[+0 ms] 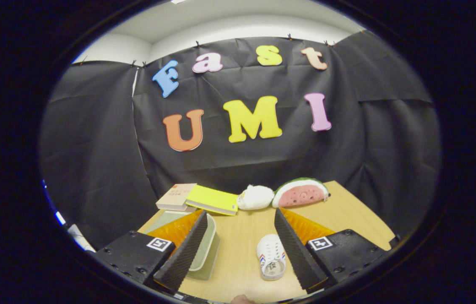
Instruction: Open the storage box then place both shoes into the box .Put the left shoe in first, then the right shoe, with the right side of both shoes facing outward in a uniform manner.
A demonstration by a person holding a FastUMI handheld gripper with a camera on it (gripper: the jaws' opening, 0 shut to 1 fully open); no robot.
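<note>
White shoe lies on the worktop between the hand-held gripper fingers, spread wide apart, storage box alongside.

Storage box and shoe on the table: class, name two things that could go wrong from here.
1. The storage box sits partly behind one finger of the open gripper, so the finger could knock it before the lid is opened.
2. The white shoe lies close to the other finger and might be nudged out of its orientation.
</note>
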